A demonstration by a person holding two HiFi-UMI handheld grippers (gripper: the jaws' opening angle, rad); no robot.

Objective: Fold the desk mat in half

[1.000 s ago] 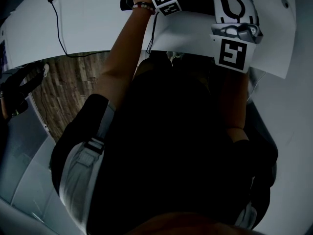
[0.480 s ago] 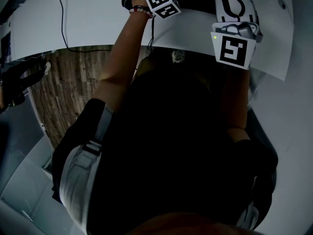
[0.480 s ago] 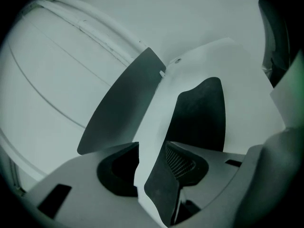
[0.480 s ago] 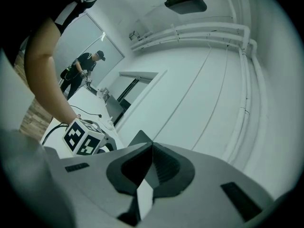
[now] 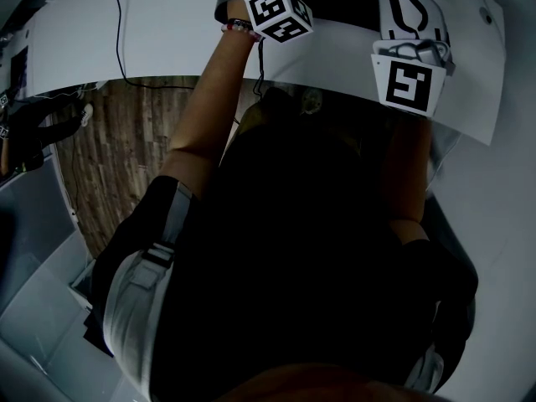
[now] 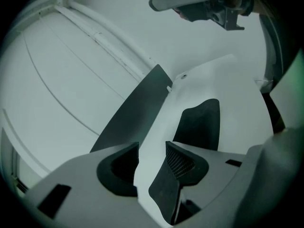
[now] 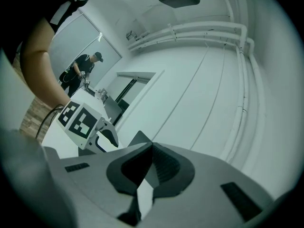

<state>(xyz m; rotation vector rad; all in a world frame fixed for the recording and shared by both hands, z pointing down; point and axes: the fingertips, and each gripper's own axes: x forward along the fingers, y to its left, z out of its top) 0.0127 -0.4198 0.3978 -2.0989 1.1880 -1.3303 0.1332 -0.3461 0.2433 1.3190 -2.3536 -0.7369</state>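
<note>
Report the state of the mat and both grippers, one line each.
Desk mat: partly folded over, pale underside up, dark face showing beside it.
Left gripper: open, jaws have just been opening; the mat shows in the gap, not gripped.
Right gripper: shut on the desk mat.

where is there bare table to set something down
Bare table lies between the black cable and the person's left arm, and left of the cable too. Right of that arm it's crowded: the desk mat covers the table there.
</note>
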